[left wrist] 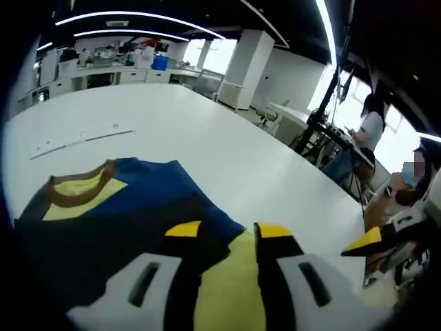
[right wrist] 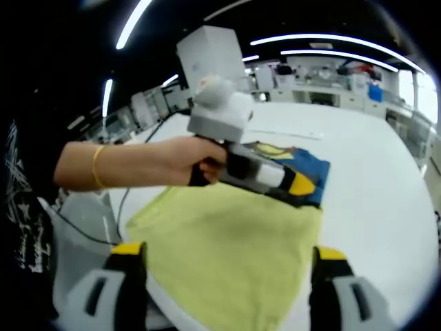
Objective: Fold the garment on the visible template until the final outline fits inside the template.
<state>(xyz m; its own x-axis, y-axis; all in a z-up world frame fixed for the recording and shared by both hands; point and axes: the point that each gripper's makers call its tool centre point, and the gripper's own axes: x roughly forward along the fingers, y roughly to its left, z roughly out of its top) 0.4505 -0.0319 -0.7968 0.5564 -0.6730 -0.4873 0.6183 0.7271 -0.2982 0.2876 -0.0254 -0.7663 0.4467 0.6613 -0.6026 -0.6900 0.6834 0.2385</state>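
Nearest to us in the left gripper view, the left gripper (left wrist: 227,231) stands with its yellow-tipped jaws apart and nothing clamped between them, hovering over the garment (left wrist: 131,221), whose yellow-green inner side shows between the jaws while the dark and blue outer side, with a brown-edged collar, spreads off to the left on the white table (left wrist: 207,131). At that view's right edge we see a yellow jaw tip of the right gripper (left wrist: 365,241). In the right gripper view, the right gripper (right wrist: 224,265) has its jaws spread wide, empty, over the yellow-green fabric of the garment (right wrist: 227,248). Beyond it we see a person's hand (right wrist: 186,162), a gold bangle on the wrist, holding the left gripper (right wrist: 293,186) down at the blue part of the cloth. We cannot make out a template outline
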